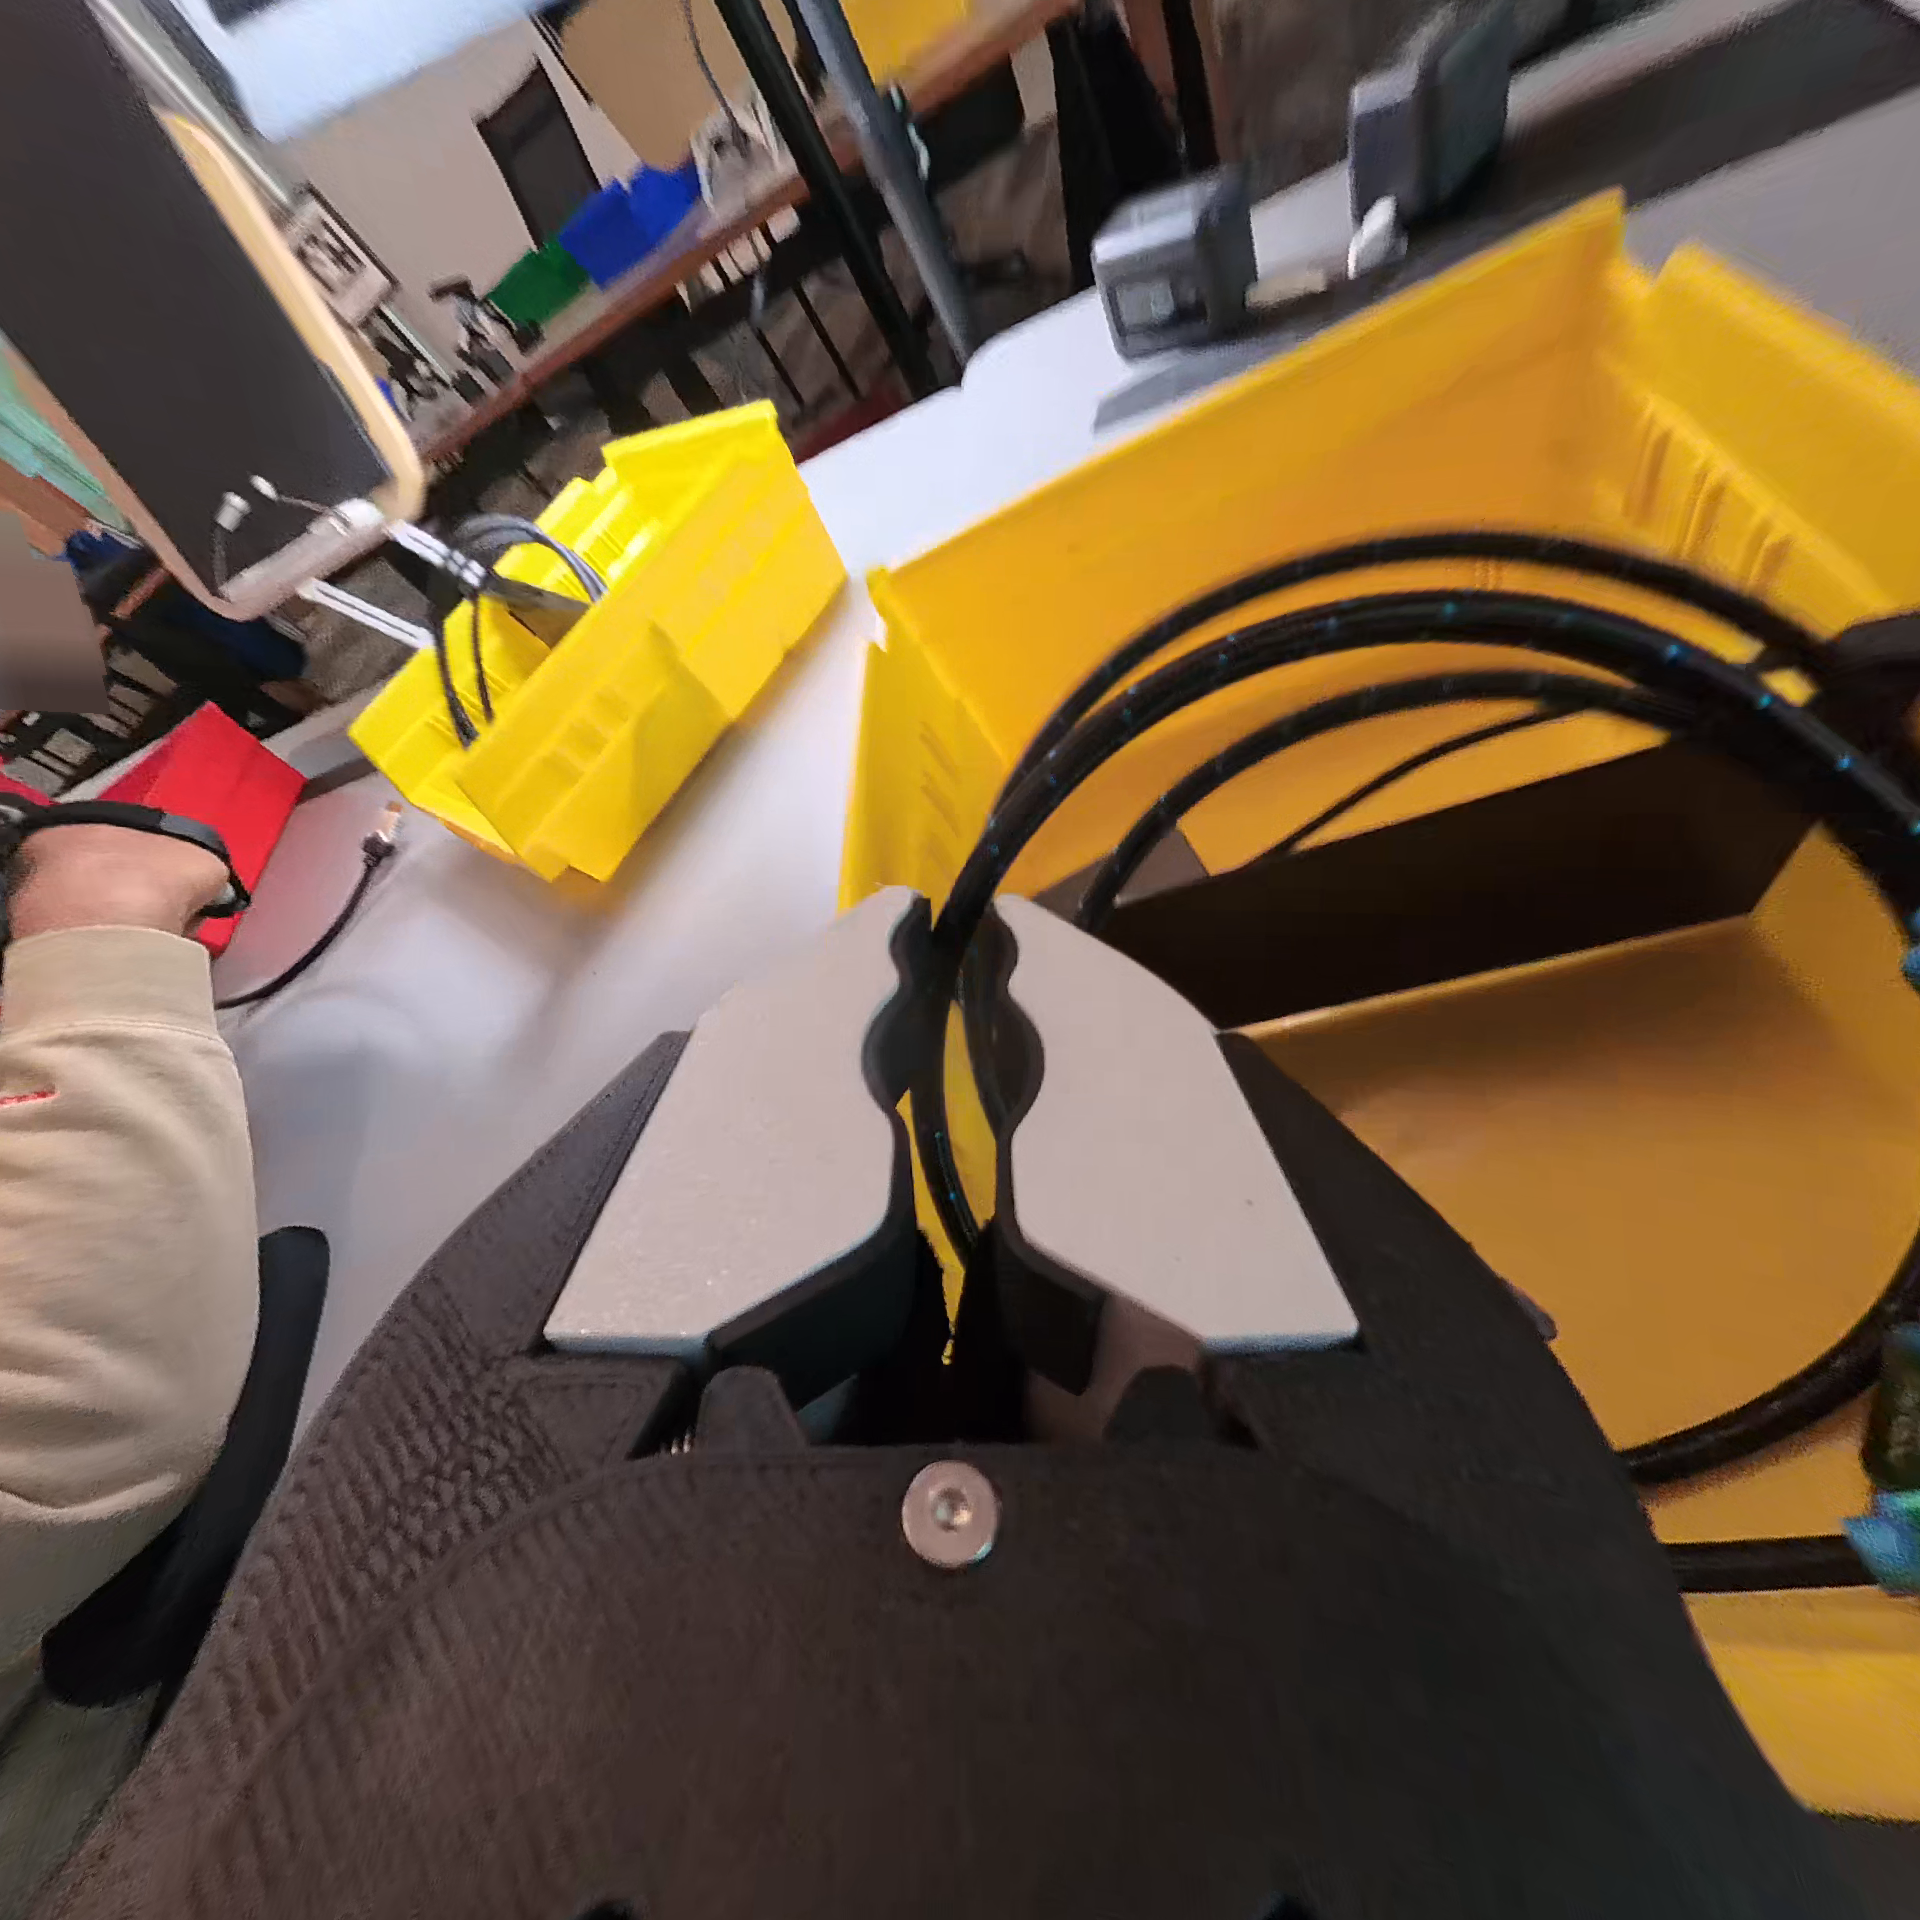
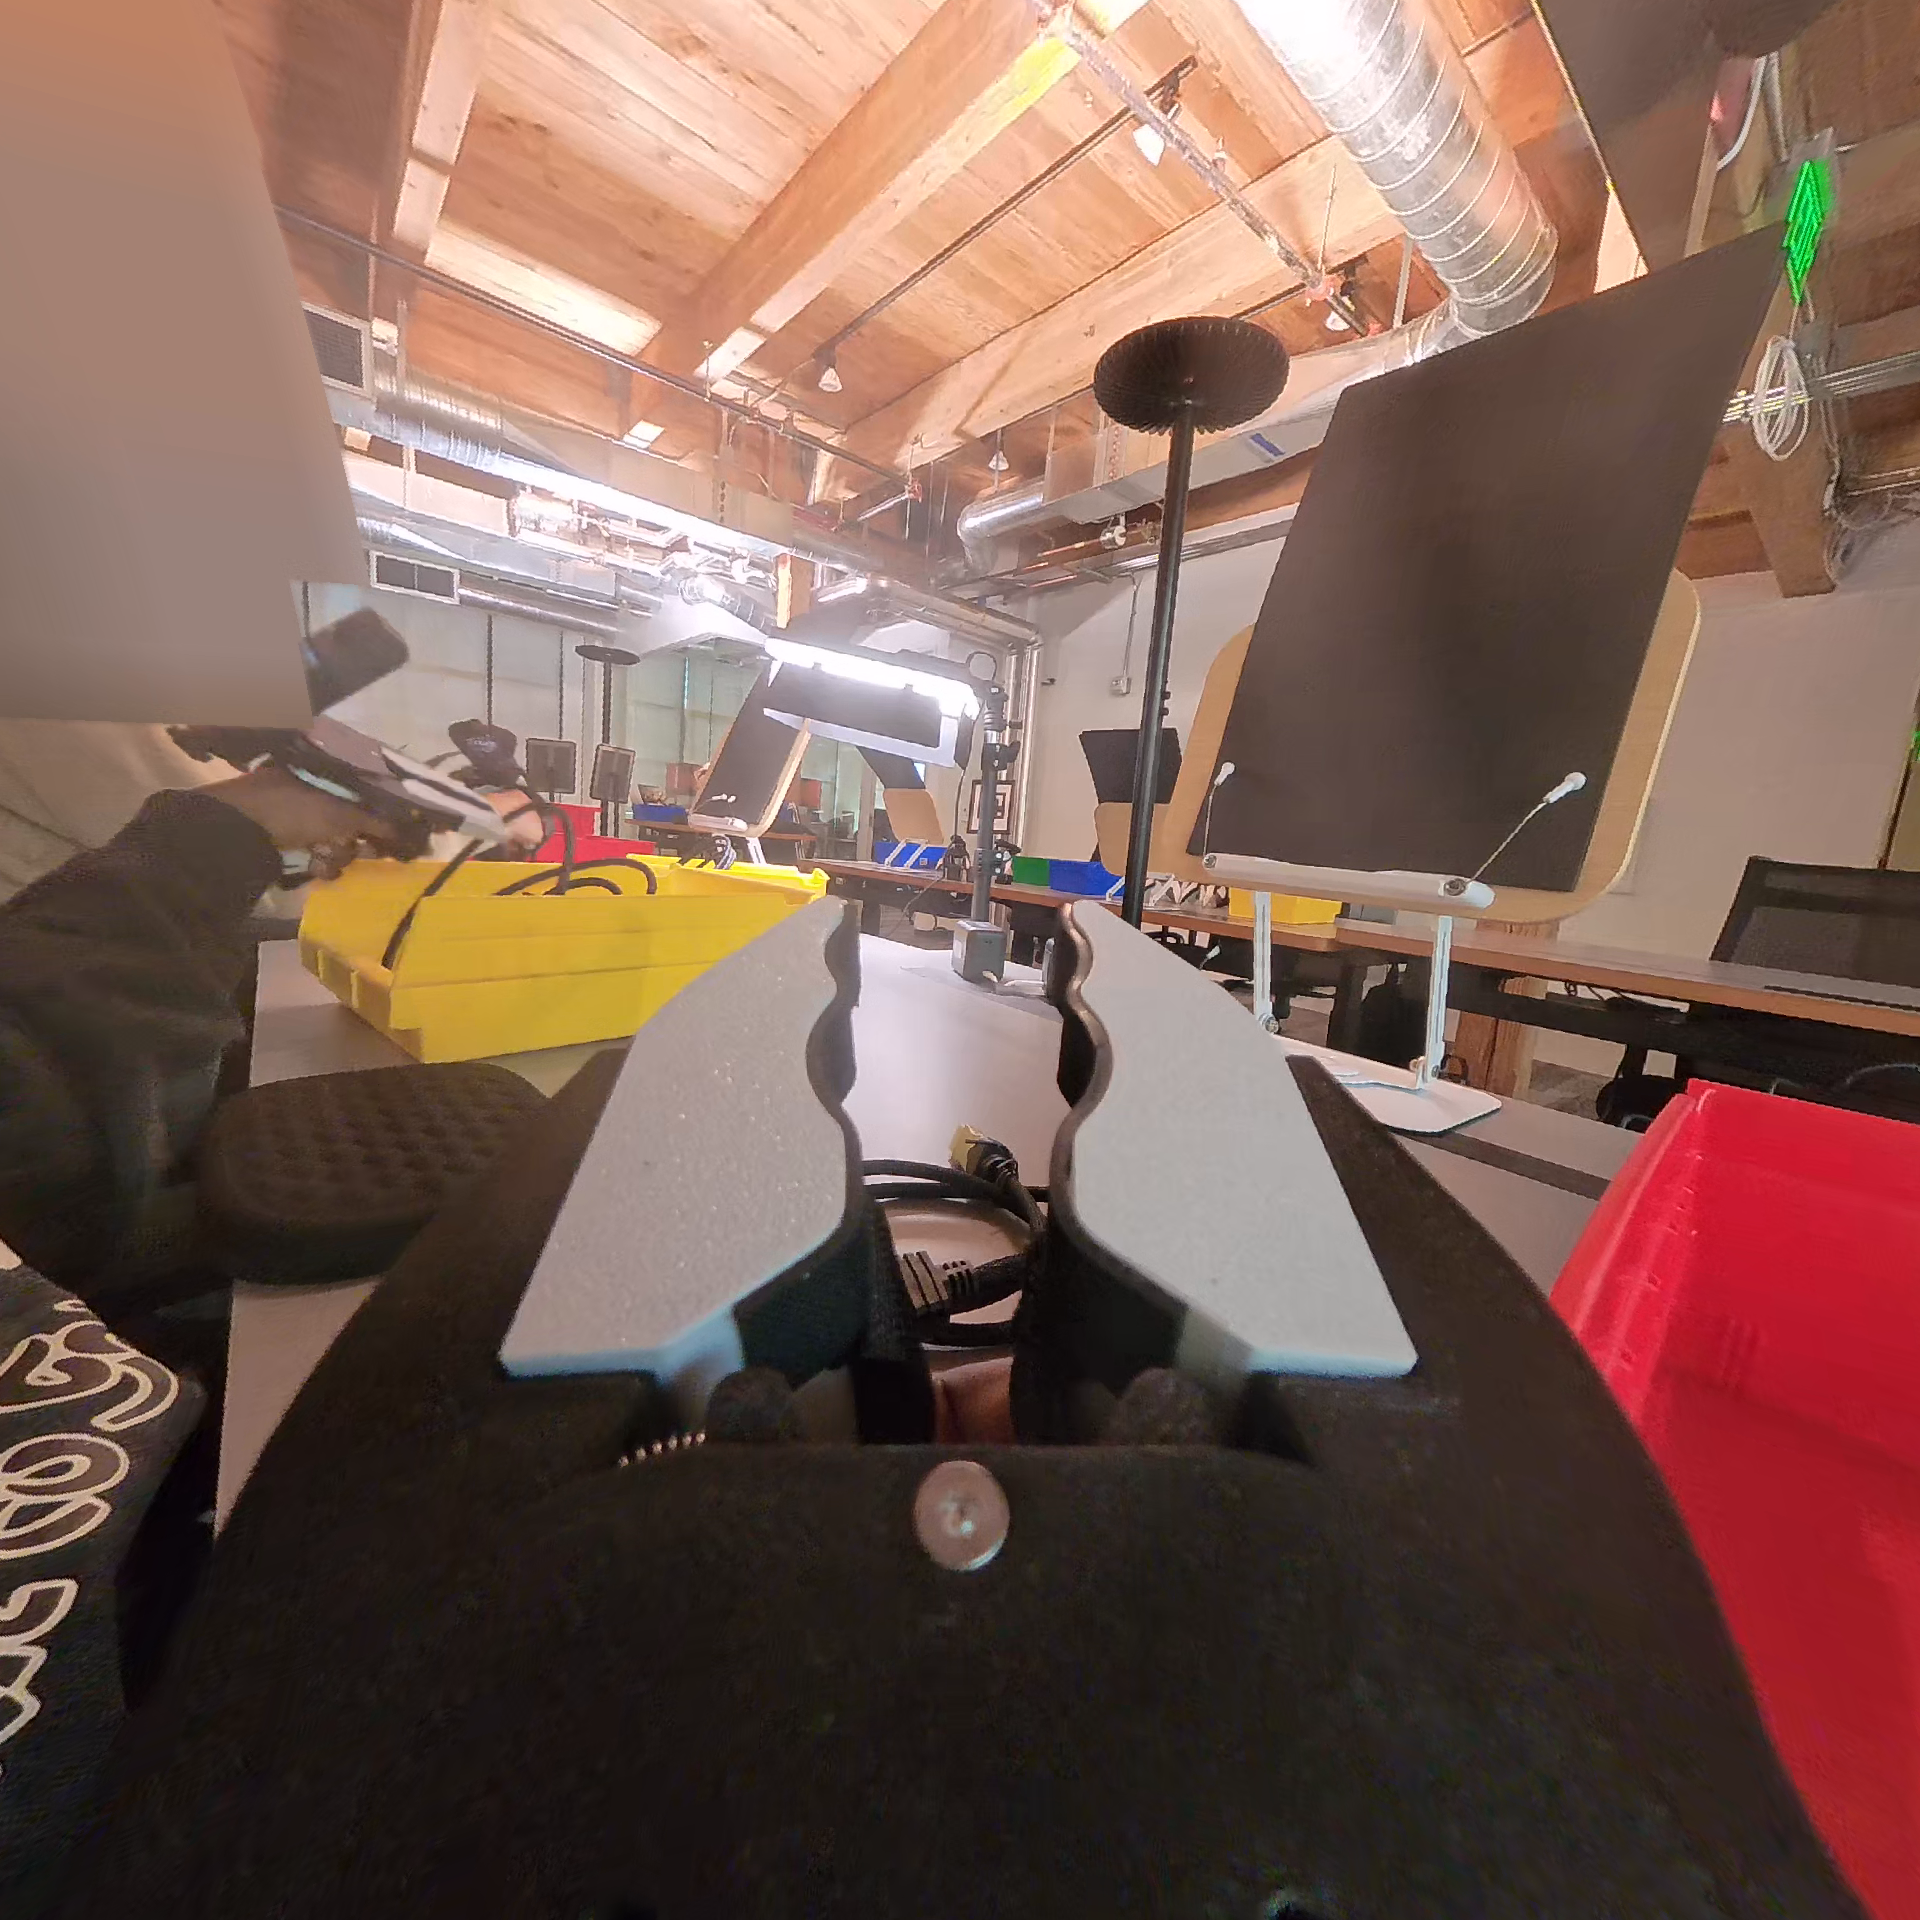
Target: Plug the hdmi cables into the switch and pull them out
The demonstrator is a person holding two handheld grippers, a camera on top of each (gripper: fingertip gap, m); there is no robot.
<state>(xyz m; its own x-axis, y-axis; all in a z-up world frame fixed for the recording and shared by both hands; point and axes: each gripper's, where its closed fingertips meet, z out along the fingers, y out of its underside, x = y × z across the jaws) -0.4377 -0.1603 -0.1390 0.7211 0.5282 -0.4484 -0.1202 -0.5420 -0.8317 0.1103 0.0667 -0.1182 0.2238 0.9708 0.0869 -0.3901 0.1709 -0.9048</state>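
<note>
In the left wrist view my left gripper [image 1: 951,920] is shut on a black braided HDMI cable [image 1: 1351,634] with blue flecks. The cable's loops hang over a large yellow bin [image 1: 1299,488]. A black box [image 1: 1475,873] lies inside that bin, under the loops. In the right wrist view my right gripper [image 2: 951,935] is open and empty, low over the table. Another black cable [image 2: 961,1195] with its plug lies coiled on the table between and behind the fingers.
A second yellow bin [image 1: 644,665] with cables stands to the left, and it also shows in the right wrist view [image 2: 540,956], with another hand-held gripper [image 2: 416,800] over it. A red bin [image 2: 1766,1351] is close on the right. A black panel on a stand [image 2: 1455,675] is behind. A sleeve and hand [image 1: 104,883] are at the left.
</note>
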